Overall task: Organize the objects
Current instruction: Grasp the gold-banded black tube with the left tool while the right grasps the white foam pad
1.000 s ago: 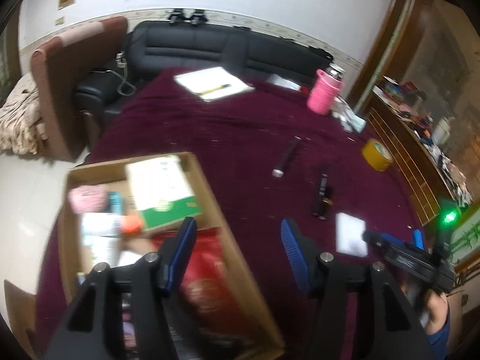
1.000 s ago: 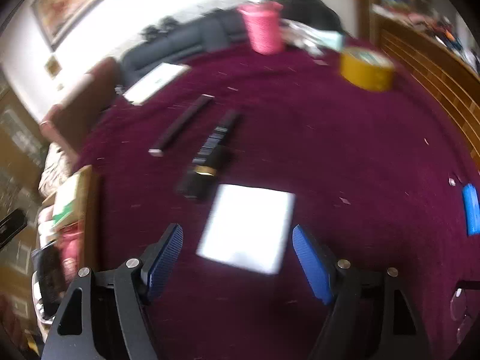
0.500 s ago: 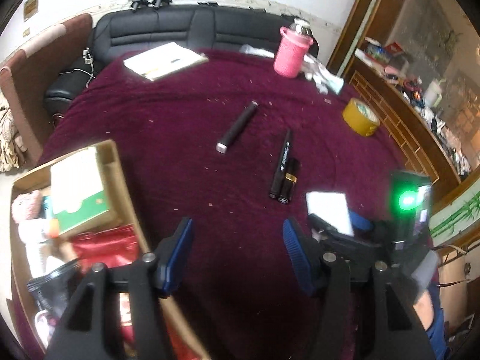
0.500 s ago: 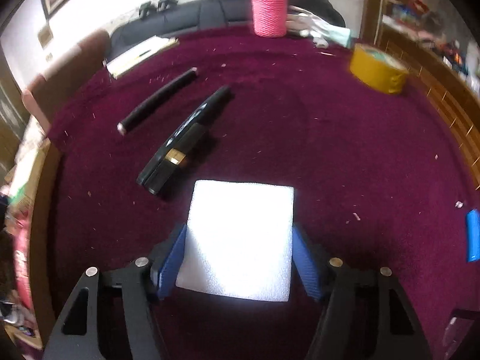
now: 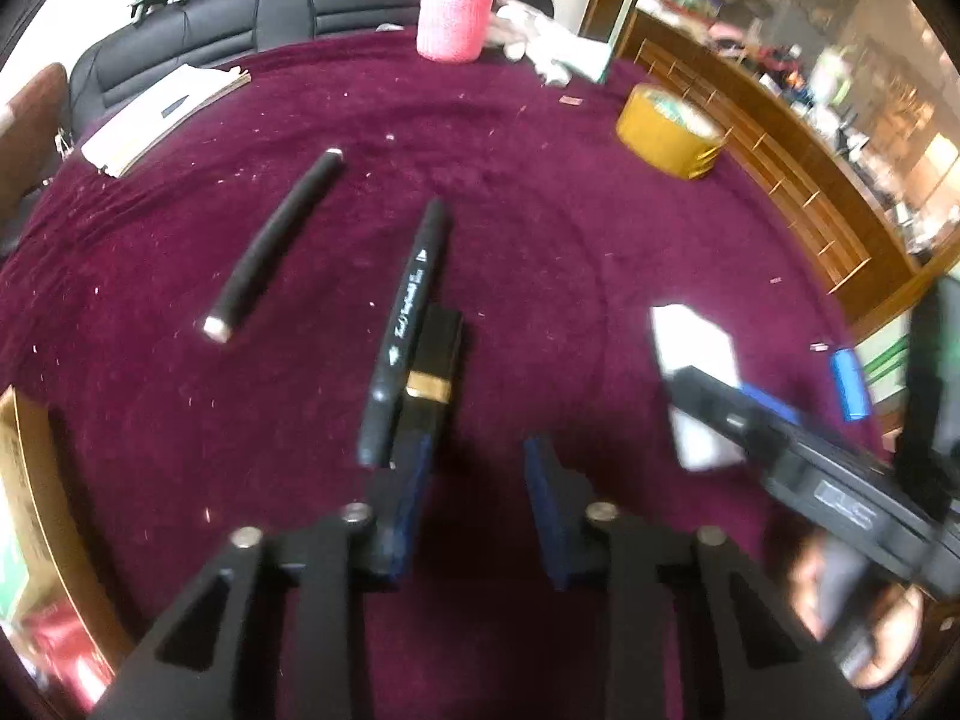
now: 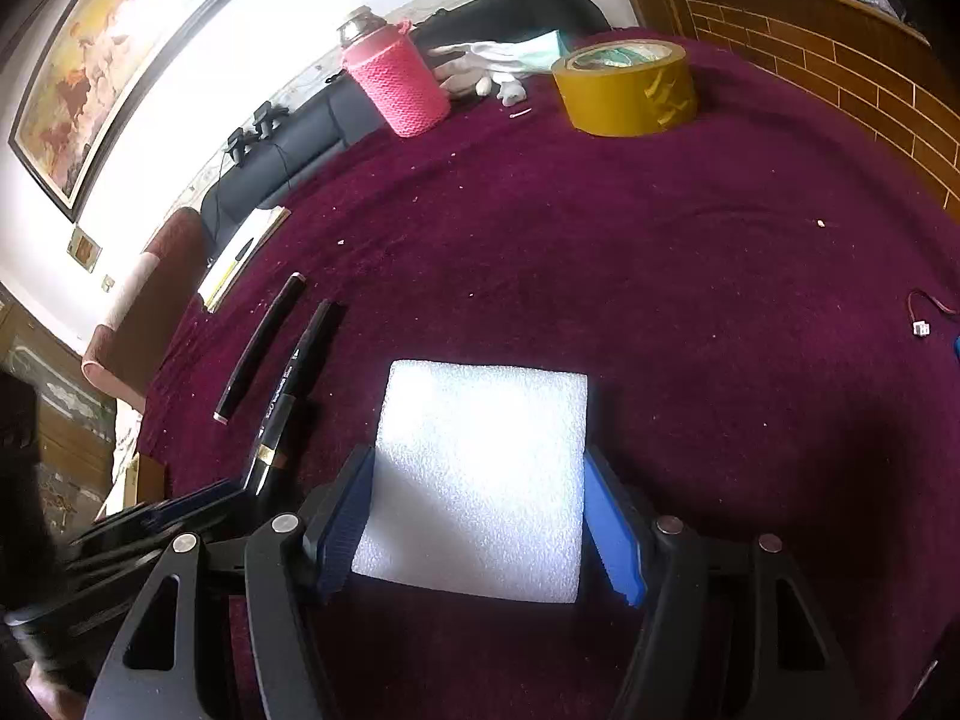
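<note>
A white foam square (image 6: 480, 480) lies on the maroon tablecloth (image 6: 690, 276) between the blue pads of my right gripper (image 6: 480, 516); the jaws stand at its two side edges, grip unclear. It also shows in the left wrist view (image 5: 696, 360). My left gripper (image 5: 480, 480) is open and empty, low over the cloth, its left pad beside a black marker (image 5: 408, 312) and a black gold-banded tube (image 5: 432, 372). A dark stick (image 5: 276, 240) lies further left.
A yellow tape roll (image 6: 624, 84), a pink-sleeved bottle (image 6: 396, 84) and crumpled white cloth (image 6: 504, 54) stand at the back. A notebook (image 5: 162, 114) lies back left. A cardboard box (image 5: 36, 516) sits at the left edge. A small blue item (image 5: 849, 384) lies right.
My left gripper has moved forward from the box to the marker and tube. My right gripper has dropped lower around the foam square, which stays between its pads.
</note>
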Demonstrator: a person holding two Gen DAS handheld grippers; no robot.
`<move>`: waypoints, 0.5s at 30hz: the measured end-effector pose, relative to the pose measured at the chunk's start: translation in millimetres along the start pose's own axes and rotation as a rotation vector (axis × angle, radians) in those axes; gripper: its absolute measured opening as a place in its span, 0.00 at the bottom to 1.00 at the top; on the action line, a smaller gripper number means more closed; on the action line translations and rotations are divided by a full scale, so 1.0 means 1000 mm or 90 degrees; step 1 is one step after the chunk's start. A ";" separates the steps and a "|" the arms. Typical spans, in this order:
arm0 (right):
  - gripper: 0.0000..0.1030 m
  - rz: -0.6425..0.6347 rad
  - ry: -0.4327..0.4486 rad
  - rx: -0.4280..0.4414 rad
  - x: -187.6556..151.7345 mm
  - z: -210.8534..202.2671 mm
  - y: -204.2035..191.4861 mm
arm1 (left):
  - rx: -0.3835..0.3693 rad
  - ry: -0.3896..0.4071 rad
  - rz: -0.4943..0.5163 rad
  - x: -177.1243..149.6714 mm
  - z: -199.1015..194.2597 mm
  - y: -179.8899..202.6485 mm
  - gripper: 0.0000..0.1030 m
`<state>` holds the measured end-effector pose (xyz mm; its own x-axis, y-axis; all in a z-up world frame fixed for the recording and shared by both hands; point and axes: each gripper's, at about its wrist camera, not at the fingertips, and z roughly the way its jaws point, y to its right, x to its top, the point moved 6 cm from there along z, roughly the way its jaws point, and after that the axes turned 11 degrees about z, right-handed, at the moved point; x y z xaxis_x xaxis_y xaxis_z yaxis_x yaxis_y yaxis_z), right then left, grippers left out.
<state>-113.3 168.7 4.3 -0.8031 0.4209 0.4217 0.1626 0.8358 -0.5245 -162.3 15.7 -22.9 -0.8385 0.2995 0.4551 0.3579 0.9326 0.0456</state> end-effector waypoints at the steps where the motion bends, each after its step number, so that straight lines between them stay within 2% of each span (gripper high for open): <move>1: 0.70 0.003 -0.003 0.003 0.000 -0.001 0.000 | 0.019 -0.005 0.004 0.003 0.005 -0.002 0.27; 9: 0.70 0.010 -0.011 0.011 0.003 0.002 -0.001 | 0.082 -0.010 0.054 0.019 0.014 -0.010 0.27; 15: 0.70 0.008 -0.010 0.007 0.005 0.004 -0.002 | 0.079 -0.003 0.075 0.023 0.016 -0.010 0.27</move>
<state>-119.8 167.5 4.6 -0.8098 0.4263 0.4031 0.1673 0.8263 -0.5378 -191.8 16.3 -27.4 -0.7954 0.4094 0.4470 0.4011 0.9084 -0.1183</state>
